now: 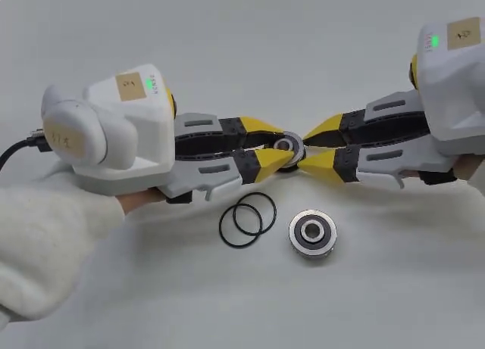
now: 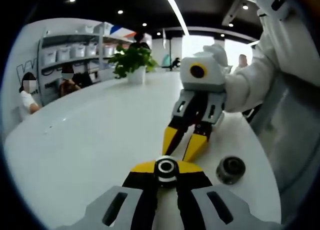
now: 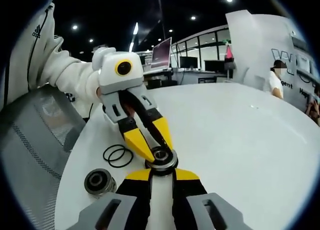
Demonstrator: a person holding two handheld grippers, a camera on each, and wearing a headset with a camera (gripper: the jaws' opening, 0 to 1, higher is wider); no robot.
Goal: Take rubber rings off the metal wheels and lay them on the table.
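Fingers [image 1: 261,128] of our left gripper [image 1: 283,146] and our right gripper [image 1: 305,151] meet tip to tip, both closed on one metal wheel [image 1: 286,145] that we hold above the table [image 1: 227,46]; below it two rubber rings [image 1: 247,220] lie overlapping, with a second wheel [image 1: 312,232] just beside them

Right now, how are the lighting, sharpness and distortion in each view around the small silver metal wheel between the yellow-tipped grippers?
Head view: soft light, the held silver metal wheel sharp, faint shadows under the black rubber rings. Left gripper view: fisheye curves the white table; bright ceiling strip glares. Right gripper view: same curving, dark ceiling, wheel crisp.
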